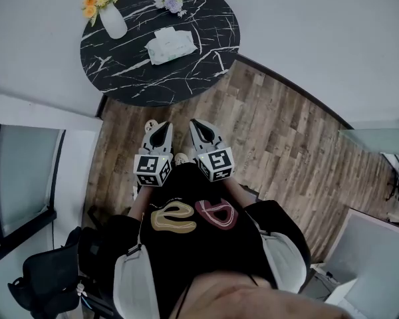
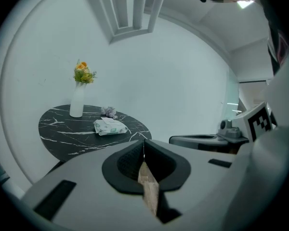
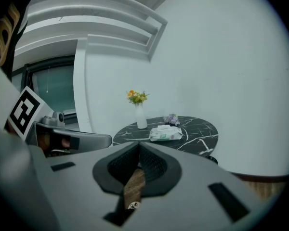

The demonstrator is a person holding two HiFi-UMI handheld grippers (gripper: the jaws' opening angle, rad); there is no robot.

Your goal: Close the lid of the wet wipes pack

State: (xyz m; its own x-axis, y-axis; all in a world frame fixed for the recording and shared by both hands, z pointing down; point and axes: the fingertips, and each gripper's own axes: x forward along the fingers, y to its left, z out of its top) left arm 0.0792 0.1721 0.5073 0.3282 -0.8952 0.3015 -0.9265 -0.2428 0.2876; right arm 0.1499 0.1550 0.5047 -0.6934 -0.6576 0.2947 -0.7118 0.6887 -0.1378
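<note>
The wet wipes pack (image 1: 171, 46) is white and green and lies near the middle of the round black marble table (image 1: 186, 85). Its white lid flap looks lifted at the far end. The pack also shows in the left gripper view (image 2: 110, 126) and the right gripper view (image 3: 166, 134), far ahead of the jaws. My left gripper (image 1: 161, 129) and right gripper (image 1: 199, 127) hang side by side over the wooden floor, short of the table and pointing toward it. Both are shut with nothing between the jaws: left (image 2: 144, 142), right (image 3: 138, 146).
A white vase with orange flowers (image 1: 110, 15) stands at the table's left edge, and a small purple posy (image 1: 170, 0) at its far side. White walls curve round the table. A window (image 1: 20, 171) and black chair (image 1: 46, 278) are at the left.
</note>
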